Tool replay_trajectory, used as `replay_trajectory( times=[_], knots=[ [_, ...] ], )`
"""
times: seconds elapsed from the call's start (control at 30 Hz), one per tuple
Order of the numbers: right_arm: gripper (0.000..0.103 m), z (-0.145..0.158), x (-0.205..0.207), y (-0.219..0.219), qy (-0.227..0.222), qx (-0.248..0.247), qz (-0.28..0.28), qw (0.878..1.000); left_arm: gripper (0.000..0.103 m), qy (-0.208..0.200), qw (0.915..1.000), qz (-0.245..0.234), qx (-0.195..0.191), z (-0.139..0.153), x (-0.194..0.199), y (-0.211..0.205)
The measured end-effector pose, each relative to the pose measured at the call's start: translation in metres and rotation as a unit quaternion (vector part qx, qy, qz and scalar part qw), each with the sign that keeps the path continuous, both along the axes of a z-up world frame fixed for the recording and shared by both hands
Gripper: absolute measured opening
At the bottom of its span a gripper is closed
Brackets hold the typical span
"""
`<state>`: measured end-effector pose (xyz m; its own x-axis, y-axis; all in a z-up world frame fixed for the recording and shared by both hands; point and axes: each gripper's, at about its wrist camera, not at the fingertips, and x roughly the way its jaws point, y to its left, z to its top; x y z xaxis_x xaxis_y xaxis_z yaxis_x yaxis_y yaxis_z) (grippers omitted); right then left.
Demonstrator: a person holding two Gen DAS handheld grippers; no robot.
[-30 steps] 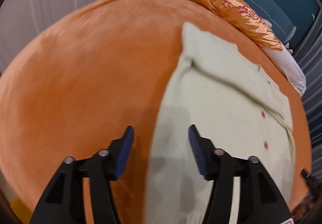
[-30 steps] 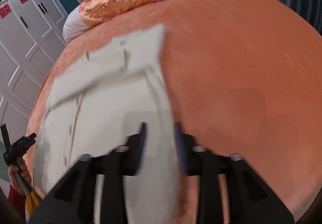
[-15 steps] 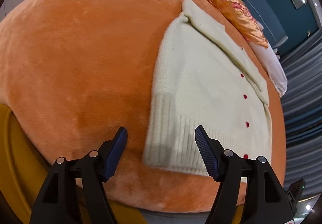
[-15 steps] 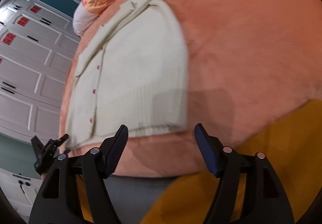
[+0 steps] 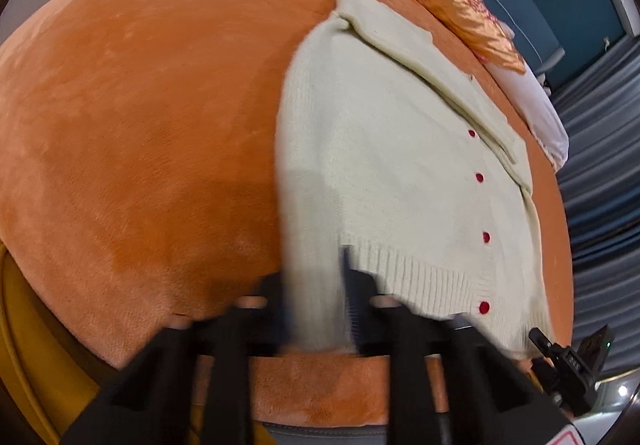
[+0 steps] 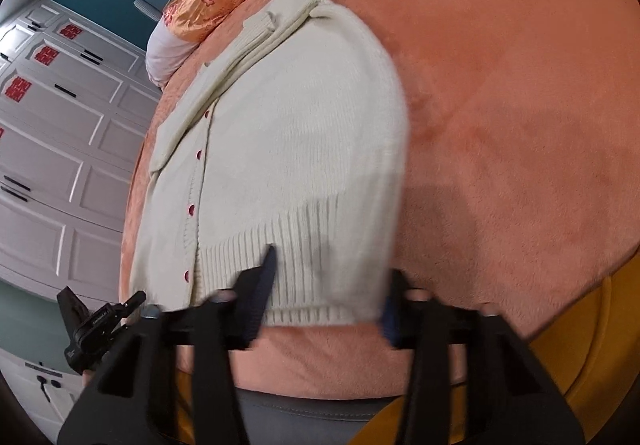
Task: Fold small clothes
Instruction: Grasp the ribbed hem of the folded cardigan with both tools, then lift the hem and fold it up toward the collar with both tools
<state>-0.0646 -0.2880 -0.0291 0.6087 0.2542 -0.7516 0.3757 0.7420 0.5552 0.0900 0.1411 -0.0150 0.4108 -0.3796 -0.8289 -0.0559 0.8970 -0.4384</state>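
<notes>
A cream knitted cardigan [image 5: 400,165] with red buttons lies flat on an orange plush bed cover [image 5: 140,125], sleeves folded across its top. My left gripper [image 5: 316,297] is closed on the cardigan's lower left hem corner; the view is blurred. In the right wrist view the cardigan [image 6: 288,149] shows with its ribbed hem nearest. My right gripper [image 6: 324,293] straddles the lower right hem corner, jaws still apart around the fabric.
An orange satin pillow [image 5: 448,1] and a white pillow [image 5: 544,113] lie at the bed's far end. White wardrobe doors [image 6: 52,149] stand to the left. The bed's front edge [image 6: 320,357] is just below the grippers, with yellow fabric [image 6: 592,341] beside it.
Both grippers moved forward onto the hem corners. The left gripper's jaws closed on the left corner. The right gripper's jaws narrowed around the right corner.
</notes>
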Motion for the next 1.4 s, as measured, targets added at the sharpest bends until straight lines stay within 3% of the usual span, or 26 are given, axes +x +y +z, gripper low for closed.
replay_trajectory(
  times=[0.2,0.5,0.67,0.8,0.87,0.9,0.93,1.0,1.03,1.07,1.1,1.17,1.23,1.27,1.33,1.37,1.4],
  knots=[
    [0.005,0.034,-0.016,0.013,-0.029,-0.084,0.014,0.996,0.007,-0.034,0.9993,-0.008,0.014,0.029,-0.014,0.0],
    [0.004,0.042,-0.049,0.025,0.029,-0.164,0.112,0.98,0.006,-0.027,0.9939,-0.082,0.068,0.062,-0.048,0.004],
    [0.004,0.041,-0.074,0.032,0.05,-0.153,0.141,0.977,0.006,0.0,0.9932,-0.092,0.071,0.054,-0.076,0.01],
    [0.005,0.029,-0.078,0.027,0.067,-0.117,0.139,0.981,0.007,0.016,0.9948,-0.087,0.05,0.043,-0.085,0.014],
    [0.01,0.021,-0.07,0.021,0.082,-0.092,0.127,0.984,0.01,0.029,0.996,-0.075,0.04,0.031,-0.077,0.013],
    [0.018,0.016,-0.064,0.017,0.095,-0.076,0.123,0.985,0.011,0.042,0.9969,-0.061,0.028,0.026,-0.072,0.013],
    [0.032,0.015,-0.063,0.015,0.097,-0.067,0.118,0.986,0.015,0.048,0.9971,-0.056,0.015,0.022,-0.069,0.014],
    [0.051,0.019,-0.06,0.013,0.084,-0.062,0.11,0.988,0.037,0.052,0.9974,-0.047,0.014,0.019,-0.062,0.012],
    [0.051,0.02,-0.059,0.014,0.081,-0.064,0.11,0.989,0.045,0.044,0.9979,-0.041,0.024,0.021,-0.063,0.01],
    [0.051,0.02,-0.056,0.014,0.082,-0.066,0.111,0.988,0.061,0.035,0.9981,-0.036,0.036,0.023,-0.061,0.008],
    [0.051,0.018,-0.056,0.015,0.083,-0.068,0.11,0.988,0.066,0.029,0.998,-0.03,0.047,0.023,-0.059,0.008],
    [0.049,0.013,-0.052,0.02,0.091,-0.07,0.108,0.987,0.066,0.027,0.998,-0.033,0.047,0.019,-0.053,0.006],
    [0.023,0.009,-0.047,0.022,0.102,-0.071,0.104,0.987,0.066,0.037,0.9981,-0.038,0.031,0.012,-0.046,0.004],
    [0.016,0.009,-0.046,0.023,0.104,-0.072,0.102,0.987,0.063,0.041,0.998,-0.041,0.023,0.009,-0.044,0.003],
    [0.01,0.013,-0.047,0.022,0.098,-0.081,0.097,0.987,0.036,0.057,0.9967,-0.055,0.02,0.003,-0.04,-0.001],
    [0.009,0.015,-0.049,0.023,0.093,-0.085,0.097,0.987,0.013,0.06,0.9961,-0.06,0.024,0.002,-0.04,-0.001],
    [0.009,0.02,-0.052,0.023,0.088,-0.097,0.096,0.987,0.008,0.06,0.9954,-0.067,0.032,0.003,-0.04,-0.004]
  ],
)
